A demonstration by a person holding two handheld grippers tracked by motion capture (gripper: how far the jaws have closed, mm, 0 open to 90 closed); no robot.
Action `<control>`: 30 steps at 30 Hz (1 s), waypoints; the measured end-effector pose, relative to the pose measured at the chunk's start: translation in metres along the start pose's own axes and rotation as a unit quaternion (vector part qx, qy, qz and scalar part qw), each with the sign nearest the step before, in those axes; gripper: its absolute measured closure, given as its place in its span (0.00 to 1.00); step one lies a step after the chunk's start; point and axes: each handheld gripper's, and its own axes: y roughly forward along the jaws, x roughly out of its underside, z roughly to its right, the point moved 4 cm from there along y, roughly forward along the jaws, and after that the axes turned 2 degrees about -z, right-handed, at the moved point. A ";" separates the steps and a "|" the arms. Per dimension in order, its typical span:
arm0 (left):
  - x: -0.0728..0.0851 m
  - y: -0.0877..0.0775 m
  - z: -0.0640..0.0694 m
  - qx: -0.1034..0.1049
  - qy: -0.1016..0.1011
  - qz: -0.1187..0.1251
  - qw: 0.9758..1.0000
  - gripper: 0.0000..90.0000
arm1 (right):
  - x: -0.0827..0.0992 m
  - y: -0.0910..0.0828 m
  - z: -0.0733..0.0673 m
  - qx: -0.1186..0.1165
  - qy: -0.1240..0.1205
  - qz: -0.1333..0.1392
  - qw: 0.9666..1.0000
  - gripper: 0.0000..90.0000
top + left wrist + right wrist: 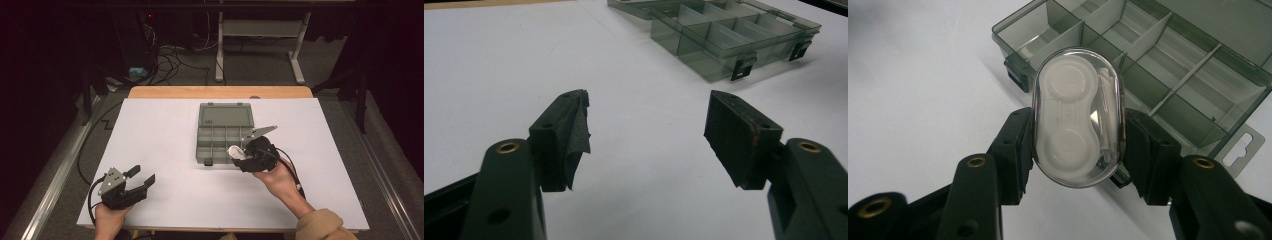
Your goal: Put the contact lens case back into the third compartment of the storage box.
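Note:
A clear oval case (1078, 117) with white round parts inside sits between the jaws of my right gripper (1078, 150), which is shut on its two long sides. In the high view that case (234, 151) hangs at the front right corner of a smoky-grey compartment box (223, 131), its lid lying open toward the far side. The right gripper (240, 156) is held by a hand in a tan sleeve. My left gripper (142, 176) rests near the table's front left, open and with nothing between its jaws (646, 130). The box (724, 40) lies ahead of it to the right.
A white sheet (165, 145) covers the wooden table. A grey plate with a hang slot (1245, 145) pokes out past the box's edge. Beyond the table stand a desk frame (260, 40) and loose cables (170, 60) on the floor.

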 end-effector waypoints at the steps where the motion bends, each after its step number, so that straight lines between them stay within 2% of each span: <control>1: 0.000 0.000 0.000 0.000 -0.001 0.000 1.000 0.38 | -0.001 0.001 0.001 0.000 -0.002 0.001 1.000 0.55; 12: 0.000 0.000 0.000 0.000 0.000 0.001 1.000 0.38 | -0.007 0.004 0.015 -0.004 0.019 -0.001 1.000 0.55; 30: -0.001 0.000 0.000 0.000 0.000 0.001 1.000 0.38 | -0.020 0.020 0.040 0.012 0.051 -0.011 0.999 0.55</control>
